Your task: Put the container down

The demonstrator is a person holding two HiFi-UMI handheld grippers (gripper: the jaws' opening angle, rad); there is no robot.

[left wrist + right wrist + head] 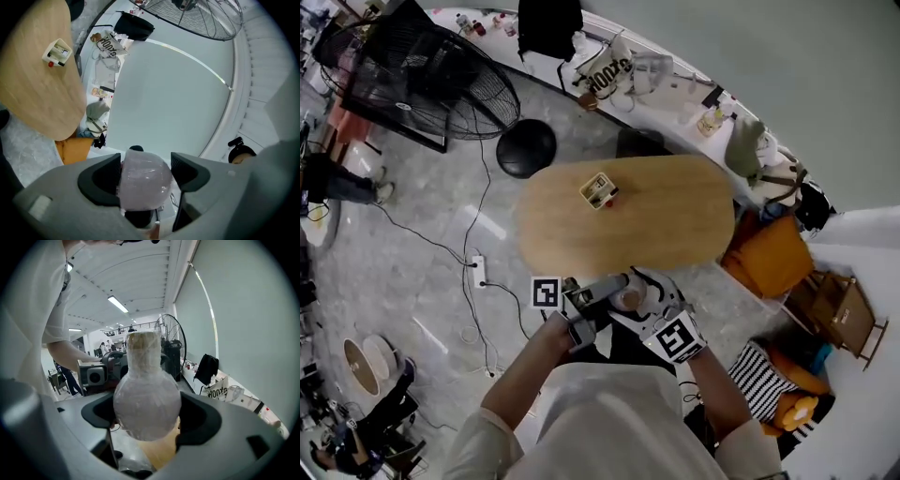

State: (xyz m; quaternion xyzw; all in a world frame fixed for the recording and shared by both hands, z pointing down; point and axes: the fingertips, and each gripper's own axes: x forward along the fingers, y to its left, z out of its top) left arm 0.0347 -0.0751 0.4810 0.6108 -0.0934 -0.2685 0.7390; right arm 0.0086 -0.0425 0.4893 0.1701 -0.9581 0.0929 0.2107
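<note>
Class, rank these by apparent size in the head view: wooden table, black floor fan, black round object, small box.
The wooden table and black floor fan look alike, unranked; then black round object; small box smallest.

container: cloudy, maybe plastic-wrapped | table: smooth matt wood

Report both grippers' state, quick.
Left gripper: closed on the container.
Right gripper: closed on the container too.
</note>
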